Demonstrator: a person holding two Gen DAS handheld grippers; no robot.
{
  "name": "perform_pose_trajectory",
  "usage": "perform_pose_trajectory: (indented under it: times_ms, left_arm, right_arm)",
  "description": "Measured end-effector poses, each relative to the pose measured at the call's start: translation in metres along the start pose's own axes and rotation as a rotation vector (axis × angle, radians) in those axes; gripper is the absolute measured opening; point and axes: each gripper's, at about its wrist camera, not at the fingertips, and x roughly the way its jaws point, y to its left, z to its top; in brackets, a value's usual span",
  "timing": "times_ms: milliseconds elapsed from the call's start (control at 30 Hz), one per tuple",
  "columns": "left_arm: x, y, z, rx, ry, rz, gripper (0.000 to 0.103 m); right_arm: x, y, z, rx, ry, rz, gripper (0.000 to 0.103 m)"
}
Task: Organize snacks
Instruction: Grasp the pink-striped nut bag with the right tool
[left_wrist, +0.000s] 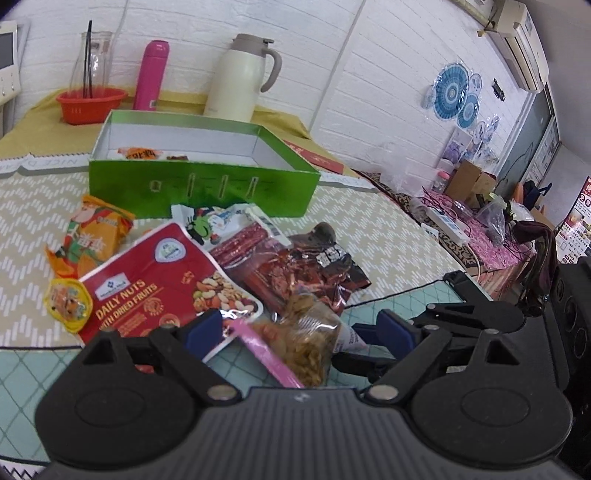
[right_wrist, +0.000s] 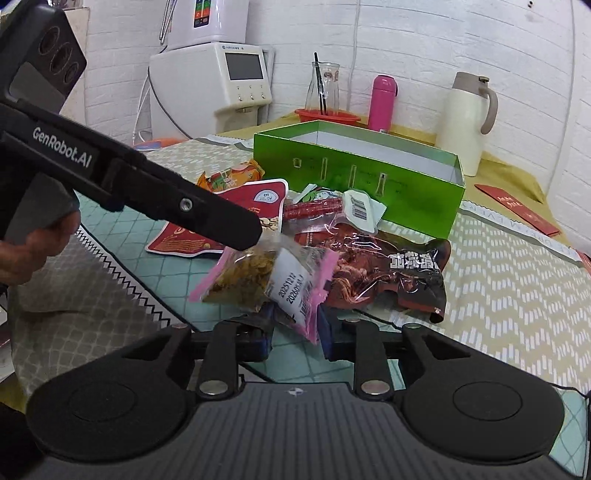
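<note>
White brick walls close off the far side, and below them we see a table (right_wrist: 509, 280) laid with a chevron-patterned cloth and, at the near edge, a teal mat with a lattice print. Along the far edge stand a cream thermos jug (left_wrist: 242, 75), a pink bottle (left_wrist: 150, 75) and a red basket (left_wrist: 90, 105) with a glass carafe (left_wrist: 92, 59) in it; a white appliance with a screen (right_wrist: 240, 79) sits past the far left corner.

We find an open green box (left_wrist: 199, 184) toward the far side of the table, white inside, with a couple of small packets lying on its floor. Just in front of it the snacks lie heaped and overlapping: a red bag of daily nuts (left_wrist: 155, 284), an orange packet (left_wrist: 98, 232) and a small yellow cup (left_wrist: 66, 302) toward the left edge, a white packet with red sticks (left_wrist: 236, 236) near the box wall, and a dark red-brown pouch (right_wrist: 388, 273) on the right of the heap.

Our right gripper (right_wrist: 293, 328) is clamped on the corner of a clear zip bag of brownish snack (right_wrist: 258, 280), which has a pink seal strip and a white date label; the bag sits at the near edge, above the teal mat, touching the dark pouch. Our left gripper (left_wrist: 301, 328) is spread wide, with its blue pads on either side of the same bag; we cannot tell whether either pad touches it. In the right wrist view its black finger (right_wrist: 207, 214) reaches in from the left, tip at the bag's upper edge.
</note>
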Motion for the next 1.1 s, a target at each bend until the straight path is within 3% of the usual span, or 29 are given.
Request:
perform_pose_trajectory:
  times_ms: [167, 367, 467, 500, 533, 567, 600, 667, 733, 767, 800, 833, 900, 967, 1100]
  left_arm:
    - [-0.002, 0.002, -0.009, -0.013, 0.03, 0.027, 0.089]
    - [-0.02, 0.006, -0.028, -0.032, 0.053, 0.033, 0.087]
    - [-0.021, 0.009, -0.035, -0.065, 0.066, 0.021, 0.074]
    - [-0.018, 0.01, -0.035, -0.075, 0.072, 0.02, 0.068]
    - [-0.014, 0.012, -0.035, -0.091, 0.078, 0.024, 0.068]
    - [-0.011, 0.014, -0.035, -0.111, 0.083, 0.023, 0.068]
    - [-0.01, 0.016, -0.035, -0.129, 0.086, 0.013, 0.068]
    - [-0.01, 0.019, -0.036, -0.158, 0.082, -0.009, 0.068]
    - [-0.01, 0.019, -0.036, -0.16, 0.079, -0.007, 0.069]
    - [-0.01, 0.019, -0.036, -0.159, 0.077, -0.006, 0.07]
    - [-0.01, 0.018, -0.037, -0.157, 0.075, -0.004, 0.072]
    - [-0.01, 0.018, -0.037, -0.155, 0.072, 0.0, 0.073]
    - [-0.009, 0.017, -0.036, -0.15, 0.07, 0.006, 0.073]
    - [-0.007, 0.017, -0.034, -0.137, 0.074, 0.01, 0.068]
    - [-0.007, 0.016, -0.033, -0.12, 0.083, 0.015, 0.053]
  right_arm:
    - [-0.004, 0.0, 0.0, 0.011, -0.008, 0.018, 0.054]
    - [-0.003, 0.0, 0.001, -0.017, -0.017, 0.041, 0.065]
    - [-0.002, -0.001, 0.004, -0.046, -0.018, 0.04, 0.068]
    - [-0.002, -0.001, 0.004, -0.066, -0.023, 0.04, 0.075]
    - [-0.001, 0.0, 0.005, -0.086, -0.032, 0.037, 0.08]
    - [-0.001, 0.0, 0.005, -0.106, -0.039, 0.027, 0.094]
    - [0.0, 0.001, 0.006, -0.123, -0.041, 0.016, 0.098]
    - [-0.001, 0.002, 0.008, -0.166, -0.058, 0.014, 0.098]
    - [0.0, 0.003, 0.009, -0.179, -0.055, 0.044, 0.086]
    - [0.001, 0.003, 0.009, -0.173, -0.035, 0.065, 0.066]
    - [0.002, 0.004, 0.009, -0.169, -0.017, 0.074, 0.054]
    - [0.002, 0.005, 0.008, -0.167, -0.006, 0.096, 0.048]
    - [-0.001, 0.011, 0.004, -0.163, 0.013, 0.147, 0.046]
    - [-0.004, 0.018, 0.002, -0.196, 0.006, 0.142, 0.046]
    - [-0.004, 0.013, 0.004, -0.166, -0.002, 0.126, 0.058]
